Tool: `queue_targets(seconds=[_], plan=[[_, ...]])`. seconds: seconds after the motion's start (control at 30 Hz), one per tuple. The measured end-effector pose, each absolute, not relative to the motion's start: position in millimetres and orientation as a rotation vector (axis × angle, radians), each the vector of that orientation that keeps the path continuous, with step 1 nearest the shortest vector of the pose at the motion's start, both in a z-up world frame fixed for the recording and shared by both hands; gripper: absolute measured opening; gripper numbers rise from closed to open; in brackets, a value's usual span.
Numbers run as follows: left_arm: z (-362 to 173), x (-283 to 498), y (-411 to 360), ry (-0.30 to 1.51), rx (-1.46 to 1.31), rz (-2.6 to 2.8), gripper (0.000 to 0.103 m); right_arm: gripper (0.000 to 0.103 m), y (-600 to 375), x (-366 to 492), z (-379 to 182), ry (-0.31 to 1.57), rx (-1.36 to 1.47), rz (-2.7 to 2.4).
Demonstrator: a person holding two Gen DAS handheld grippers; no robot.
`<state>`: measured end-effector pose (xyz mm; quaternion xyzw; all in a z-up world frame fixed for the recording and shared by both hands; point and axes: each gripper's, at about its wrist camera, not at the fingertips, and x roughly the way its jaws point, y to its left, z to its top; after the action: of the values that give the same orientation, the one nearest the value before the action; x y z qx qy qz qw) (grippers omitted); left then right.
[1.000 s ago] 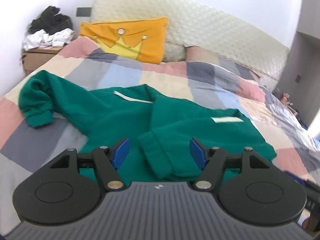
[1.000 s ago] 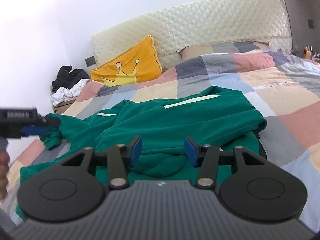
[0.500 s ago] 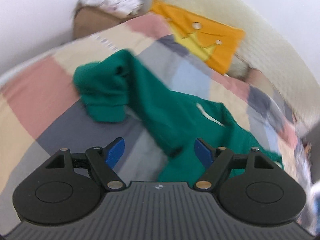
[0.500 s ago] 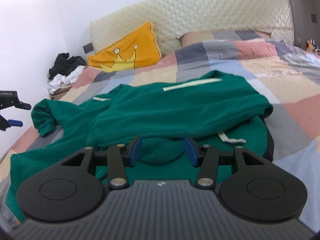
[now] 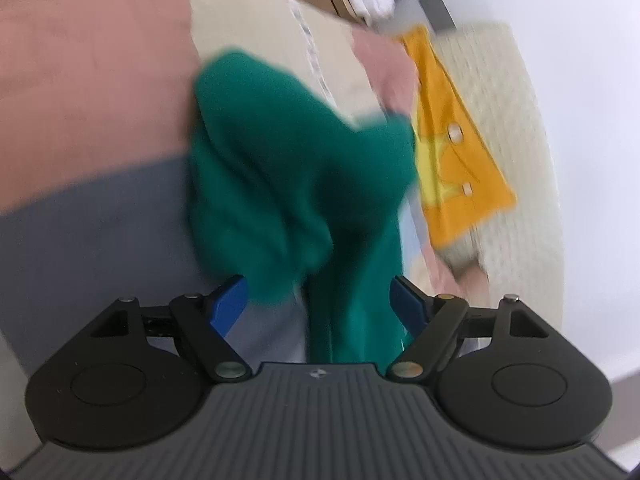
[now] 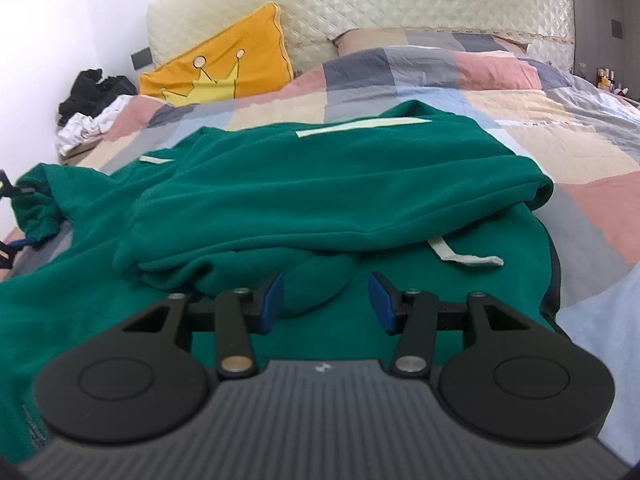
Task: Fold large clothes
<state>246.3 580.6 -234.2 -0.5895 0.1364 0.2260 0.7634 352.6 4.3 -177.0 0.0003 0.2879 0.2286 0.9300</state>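
Soft, limp green sweatshirt point(image 6: 320, 184) sprawled on the bed point(image 6: 500, 92), best pinched at the bunched sleeve cuff point(image 5: 256, 168) before the wide-open, empty left gripper point(image 5: 318, 304); right gripper point(image 6: 326, 300) half-open, empty.

View: tilted hard, blurred throughout.
Left gripper point(image 5: 318, 302): jaws spread wide, blue pads point(image 5: 228, 304) clear of the cloth.
Green sleeve point(image 5: 280, 168): bunched right ahead of the gripper, a strip of it running back between the pads.
Patchwork quilt point(image 5: 88, 80): under the sleeve.
Yellow crown pillow point(image 5: 460, 168): beyond the sleeve, against the quilted headboard point(image 5: 520, 120).
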Motion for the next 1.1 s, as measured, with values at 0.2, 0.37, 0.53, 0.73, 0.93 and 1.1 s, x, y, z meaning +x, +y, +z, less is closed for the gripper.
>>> queue_targets(seconds=[0.2,0.37,0.53,0.73,0.93,1.1], plan=[[-234.6,260.9,606.8,0.353,-1.254,0.580,0.082,0.051,12.6,362.6,-186.0,0.622,-0.008,0.450],[-225.7,271.2,614.8,0.398,-1.246,0.697,0.081,0.051,18.6,363.5,-190.6,0.630,-0.032,0.443],[-208.5,276.3,619.9,0.458,-1.059,0.929,0.044,0.051,15.8,364.4,-190.2,0.632,-0.022,0.437],[-206.4,285.0,616.6,0.532,-0.719,0.993,0.025,0.051,10.4,365.3,-188.1,0.625,0.004,0.433],[-148.1,300.5,597.8,0.513,-0.396,1.106,0.014,0.051,4.8,364.1,-180.5,0.593,0.043,0.433],[-71.5,310.9,564.2,0.414,-0.114,1.136,0.013,0.051,-3.2,364.8,-170.8,0.560,0.092,0.436]])
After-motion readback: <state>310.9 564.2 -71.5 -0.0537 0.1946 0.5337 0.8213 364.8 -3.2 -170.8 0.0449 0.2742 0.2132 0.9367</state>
